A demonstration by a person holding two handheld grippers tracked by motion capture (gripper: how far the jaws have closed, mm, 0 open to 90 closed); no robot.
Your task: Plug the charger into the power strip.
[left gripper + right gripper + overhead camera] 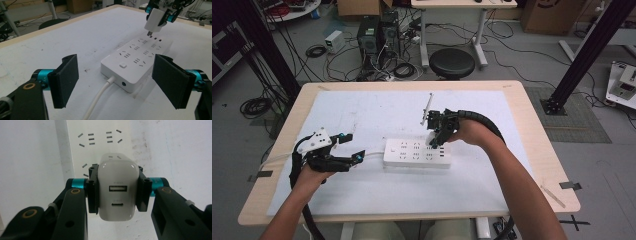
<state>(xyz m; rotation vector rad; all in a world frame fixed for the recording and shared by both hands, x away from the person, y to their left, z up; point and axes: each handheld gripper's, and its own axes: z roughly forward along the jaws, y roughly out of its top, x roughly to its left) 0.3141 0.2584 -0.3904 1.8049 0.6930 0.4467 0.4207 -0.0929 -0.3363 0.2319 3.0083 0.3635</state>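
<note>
From the high view we see the white power strip (417,153) lying mid-table on the white mat (362,115), with the right gripper (435,141) poised over its right end and the left gripper (353,148) resting just off its left end, where the cord leaves. In the left gripper view our own jaws stand wide apart and empty, framing the strip's switch end and cord (98,97); farther off, the white charger (154,22) hangs above the far sockets, its prongs just above the face or barely at the slots, which we cannot tell apart from here. In the right gripper view the jaws are clamped on the charger's two flanks, its two ports facing the camera, the strip's slots beyond. We judge the step to be seating the charger in a socket: we should keep it square to the strip, line the prongs with one slot pair, press straight down, and perhaps steady the strip's near end with the left gripper so it does not slide.
</note>
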